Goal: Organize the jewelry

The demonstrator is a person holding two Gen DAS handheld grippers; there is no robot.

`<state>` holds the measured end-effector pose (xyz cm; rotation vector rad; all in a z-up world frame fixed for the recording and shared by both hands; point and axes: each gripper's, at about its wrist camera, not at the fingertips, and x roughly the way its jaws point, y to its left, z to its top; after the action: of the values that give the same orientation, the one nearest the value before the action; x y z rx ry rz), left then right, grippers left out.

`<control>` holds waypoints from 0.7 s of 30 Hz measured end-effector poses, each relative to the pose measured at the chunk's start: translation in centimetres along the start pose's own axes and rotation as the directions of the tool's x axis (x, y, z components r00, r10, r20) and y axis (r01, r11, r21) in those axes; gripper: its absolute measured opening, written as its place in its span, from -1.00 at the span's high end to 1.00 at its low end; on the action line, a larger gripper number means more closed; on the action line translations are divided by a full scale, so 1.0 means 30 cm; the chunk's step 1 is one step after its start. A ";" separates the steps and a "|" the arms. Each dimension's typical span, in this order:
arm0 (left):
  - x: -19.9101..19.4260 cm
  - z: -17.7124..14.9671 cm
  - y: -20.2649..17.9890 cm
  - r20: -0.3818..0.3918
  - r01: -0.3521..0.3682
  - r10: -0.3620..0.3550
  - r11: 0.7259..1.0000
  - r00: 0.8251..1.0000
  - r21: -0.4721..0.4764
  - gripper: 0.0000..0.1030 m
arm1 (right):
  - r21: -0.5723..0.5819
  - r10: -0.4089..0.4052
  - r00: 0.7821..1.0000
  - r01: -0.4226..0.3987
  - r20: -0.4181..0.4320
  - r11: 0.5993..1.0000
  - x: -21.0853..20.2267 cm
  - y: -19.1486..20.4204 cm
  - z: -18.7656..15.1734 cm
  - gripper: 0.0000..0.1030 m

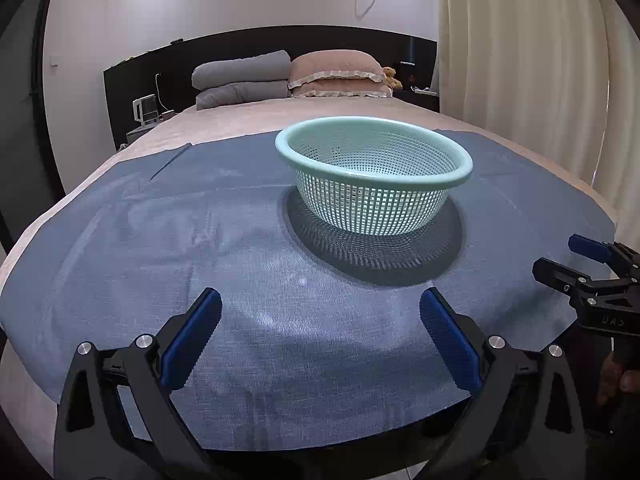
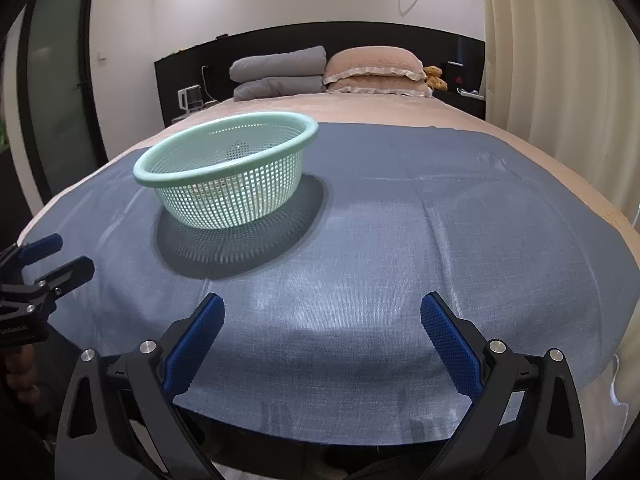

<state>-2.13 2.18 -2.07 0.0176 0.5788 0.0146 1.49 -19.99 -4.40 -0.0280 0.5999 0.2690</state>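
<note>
The basket point(image 1: 374, 176) floor is hidden behind its near wall in both views. The right hand-held gripper point(image 1: 560, 258) is cut off at the left wrist view's right edge, and the hand point(image 1: 618, 380) holding it is dark and unclear.

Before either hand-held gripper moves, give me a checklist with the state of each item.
1. Left hand-held gripper open and holding nothing: ok.
2. Right hand-held gripper open and holding nothing: ok.
3. Green basket upright on the blue cloth: ok.
4. Basket within view of both cameras: ok.
5. Jewelry located: not ok, none shows on the cloth.
6. Basket contents: cannot tell, its floor is mostly hidden by the wall.
</note>
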 end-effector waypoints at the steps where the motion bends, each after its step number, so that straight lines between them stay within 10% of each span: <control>1: -0.004 -0.008 -0.002 -0.001 0.006 -0.006 1.000 1.000 0.000 -0.89 | -0.001 0.000 1.000 0.000 -0.001 1.000 -0.002 0.003 -0.005 -0.84; 21: 0.008 -0.101 0.010 -0.050 0.006 -0.008 1.000 0.999 -0.026 -0.89 | -0.078 -0.070 0.997 0.071 0.017 0.994 -0.012 0.049 -0.087 -0.84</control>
<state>-3.58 2.53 -4.73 -0.0101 0.6282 0.0157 -0.62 -18.93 -6.26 -0.1225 0.5724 0.2243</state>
